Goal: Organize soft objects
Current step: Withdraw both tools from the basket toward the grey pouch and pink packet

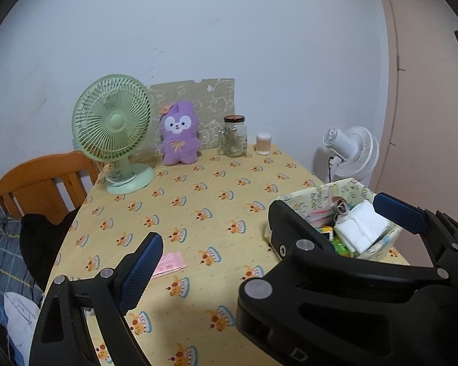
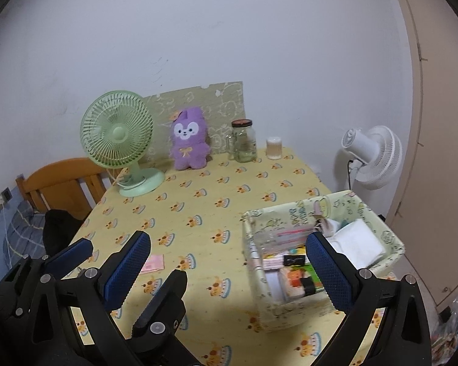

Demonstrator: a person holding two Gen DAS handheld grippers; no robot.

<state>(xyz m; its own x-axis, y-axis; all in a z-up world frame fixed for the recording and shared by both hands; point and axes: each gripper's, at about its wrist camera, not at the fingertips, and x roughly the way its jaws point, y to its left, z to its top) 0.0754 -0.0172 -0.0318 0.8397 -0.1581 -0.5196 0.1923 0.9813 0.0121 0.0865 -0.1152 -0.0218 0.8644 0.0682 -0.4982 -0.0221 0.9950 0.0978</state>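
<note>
both grippers hang over the near table edge, left gripper (image 1: 215,262) and right gripper (image 2: 229,267) spread wide, nothing held. the purple plush (image 1: 179,134) sits upright far ahead by the wall, slightly left; the left looks nearer.

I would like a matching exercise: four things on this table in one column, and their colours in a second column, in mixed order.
Things:
1. plush toy
2. table fan
3. flat packet
4. tablecloth

Colours:
a. pink
b. yellow
c. purple
d. green

Pairs: 1-c, 2-d, 3-a, 4-b
</note>
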